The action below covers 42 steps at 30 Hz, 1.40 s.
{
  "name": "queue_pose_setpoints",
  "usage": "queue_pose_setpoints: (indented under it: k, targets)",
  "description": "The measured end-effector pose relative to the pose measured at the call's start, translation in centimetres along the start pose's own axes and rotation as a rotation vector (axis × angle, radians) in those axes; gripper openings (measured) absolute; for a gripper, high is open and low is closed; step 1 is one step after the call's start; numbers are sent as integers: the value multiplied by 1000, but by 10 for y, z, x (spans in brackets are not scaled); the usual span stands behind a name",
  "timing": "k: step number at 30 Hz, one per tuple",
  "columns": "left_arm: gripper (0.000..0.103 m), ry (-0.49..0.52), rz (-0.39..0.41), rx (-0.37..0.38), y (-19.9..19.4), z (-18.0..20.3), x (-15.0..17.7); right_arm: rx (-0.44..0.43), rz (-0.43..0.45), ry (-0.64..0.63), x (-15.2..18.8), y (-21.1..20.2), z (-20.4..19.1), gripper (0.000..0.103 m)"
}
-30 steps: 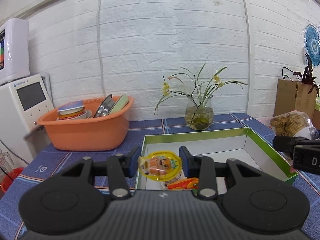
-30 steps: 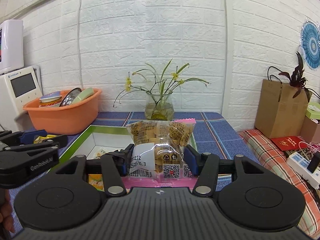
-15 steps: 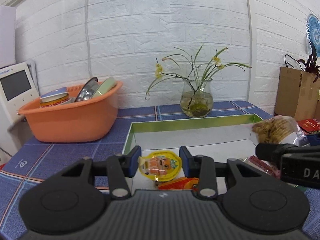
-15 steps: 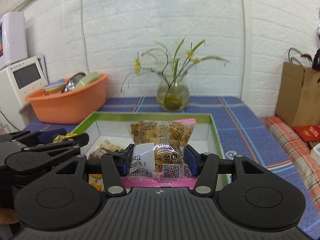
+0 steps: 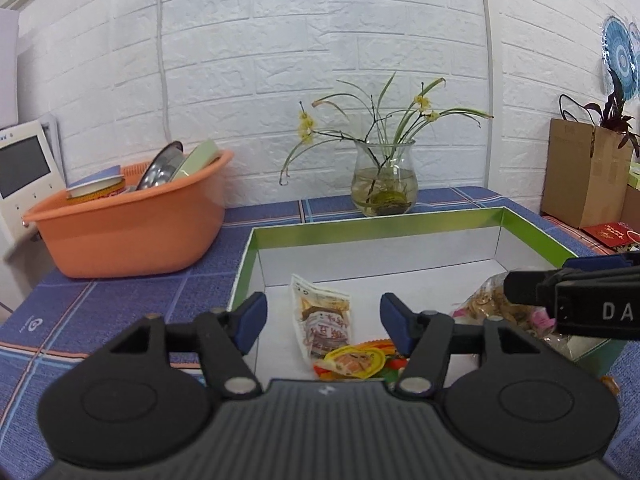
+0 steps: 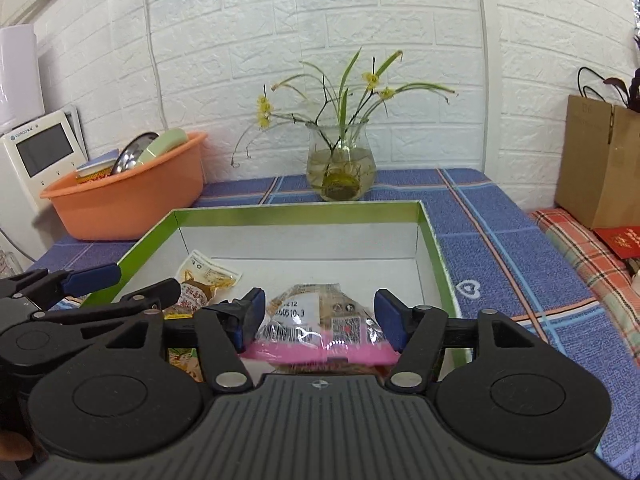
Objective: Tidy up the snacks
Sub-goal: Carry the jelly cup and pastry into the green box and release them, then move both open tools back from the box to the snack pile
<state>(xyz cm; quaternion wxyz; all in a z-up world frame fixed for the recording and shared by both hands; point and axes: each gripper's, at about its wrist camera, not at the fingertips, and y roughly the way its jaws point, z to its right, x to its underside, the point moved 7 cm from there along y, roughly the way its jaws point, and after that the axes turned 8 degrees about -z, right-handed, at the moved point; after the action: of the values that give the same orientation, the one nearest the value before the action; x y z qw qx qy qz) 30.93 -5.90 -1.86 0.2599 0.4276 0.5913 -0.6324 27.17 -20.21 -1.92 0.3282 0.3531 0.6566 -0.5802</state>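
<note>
- Snacks lie in the green box (image 5: 372, 226) on the blue desk (image 5: 120, 304); the box is white inside.
- A yellow jelly cup (image 5: 354, 360) rests on the box floor, low between the left claw's fingers, and no pad touches it.
- The left claw (image 5: 322, 322) has just been opening. It is now wide (both blue pads stand clear of the cup).
- A tan packet (image 5: 324, 320) lies flat just behind the cup, on the white floor.
- Something orange peeks out under the cup, too hidden to name.
- A clear cookie bag (image 6: 320, 320) with a pink edge lies between the right claw's fingers.
- The right claw (image 6: 320, 320) has just been opening too. Its pads stand just off the bag's sides, as far as I can tell, so it is wide and not squeezing.
- In the left view the right claw comes in from the right, over the cookie bag at that side of the box.
- An orange tub (image 5: 128, 232) with dishes sits on the desk, left of the box.
- A glass vase (image 6: 340, 174) with yellow flowers stands behind the box by the white brick wall.
- A brown paper bag (image 6: 596, 164) stands far off to the right.
</note>
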Motion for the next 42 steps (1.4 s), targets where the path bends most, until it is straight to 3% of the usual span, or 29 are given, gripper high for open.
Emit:
queue_pose_setpoints:
  k: [8,16,20,25,27,28,30,36,39,42]
  targets:
    - [70,-85,27,13,-21,-26,-2,-35,57,19,0,-32,12,103]
    - [77,-54,53,14,-52,-35,11,-113,36,24,24,-67,34,103]
    - [80,-51,76,53,-76,-37,27,-92,18,-15,46,-78,44,103]
    - [83,-28,25,34,-107,-40,61,-89,-15,1,74,-86,56,101]
    - [86,-12,15,32,-119,-40,77,-106,-27,16,84,-90,58,99]
    - [97,-6,8,28,-124,-40,84,-116,-33,16,89,-92,57,98]
    - [102,14,6,25,-130,-38,94,-147,-38,-4,96,-95,50,97]
    - [102,103,-18,28,-112,-23,97,-202,-63,-18,98,-92,33,98]
    - [102,63,-105,37,-92,-26,102,-257,-115,63,100,-79,32,98]
    - [102,-42,-143,96,-81,-36,103,-297,-179,115,105,-63,26,98]
